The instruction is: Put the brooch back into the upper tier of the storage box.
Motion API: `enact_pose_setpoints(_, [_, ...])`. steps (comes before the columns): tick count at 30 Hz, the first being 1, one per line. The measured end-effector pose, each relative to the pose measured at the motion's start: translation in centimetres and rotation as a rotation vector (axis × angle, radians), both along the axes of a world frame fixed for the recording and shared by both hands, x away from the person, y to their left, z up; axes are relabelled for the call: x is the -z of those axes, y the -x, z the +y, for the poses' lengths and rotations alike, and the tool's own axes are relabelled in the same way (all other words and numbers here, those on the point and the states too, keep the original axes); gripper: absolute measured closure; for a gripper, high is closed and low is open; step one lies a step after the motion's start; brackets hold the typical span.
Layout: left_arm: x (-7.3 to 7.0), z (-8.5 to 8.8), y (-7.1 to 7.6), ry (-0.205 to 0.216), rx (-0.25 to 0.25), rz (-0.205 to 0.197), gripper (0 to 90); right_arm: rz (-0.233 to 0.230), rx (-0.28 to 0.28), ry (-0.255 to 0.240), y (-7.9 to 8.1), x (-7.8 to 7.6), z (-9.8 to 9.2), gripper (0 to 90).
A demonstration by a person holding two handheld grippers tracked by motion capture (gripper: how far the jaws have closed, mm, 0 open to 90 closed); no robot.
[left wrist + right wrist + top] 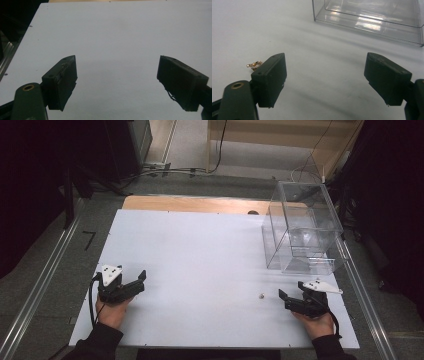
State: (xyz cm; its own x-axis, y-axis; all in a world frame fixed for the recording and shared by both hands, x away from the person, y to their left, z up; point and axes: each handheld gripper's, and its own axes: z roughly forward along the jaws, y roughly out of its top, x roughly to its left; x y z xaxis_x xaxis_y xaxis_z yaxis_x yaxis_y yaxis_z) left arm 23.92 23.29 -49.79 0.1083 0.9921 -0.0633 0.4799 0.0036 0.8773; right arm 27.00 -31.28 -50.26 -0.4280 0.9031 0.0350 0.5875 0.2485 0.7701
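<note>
White board (200,255) is laid over the table, so pretty much everything gets worked on a slick, pale surface, which is where the trouble could start.

Nearest in, the left gripper (141,281) is held at the near-left corner with its jaws spread wide and nothing between them; bare board is seen past it in the left gripper view. The right gripper (283,299) is held at the near-right, also wide apart and empty.

Just left of the right gripper, a tiny gold-coloured metal piece (261,295) is lying on the board. It looks like a small clip or terminal (254,65), though that can't really be made out at this size. In the right gripper view it is tucked beside the left jaw, not between the two.

So the risks, probably: the piece could be nudged or flicked away by that jaw if the gripper is closed without being shifted over first, and something that small and flat could easily be skated across the board or pinched crooked and dropped.

Farther back on the right, a clear plastic box (302,227) is standing. Its walls are hard to read, so an edge could be clipped on approach.
</note>
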Motion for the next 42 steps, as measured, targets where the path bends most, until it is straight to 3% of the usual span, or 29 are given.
enact_pose_setpoints(42, [0.0, -0.1, 0.0, 0.0, 0.004, -0.001, 17.4, 0.037, -0.137, -0.026, -0.1, 0.5, 3.2, 27.4])
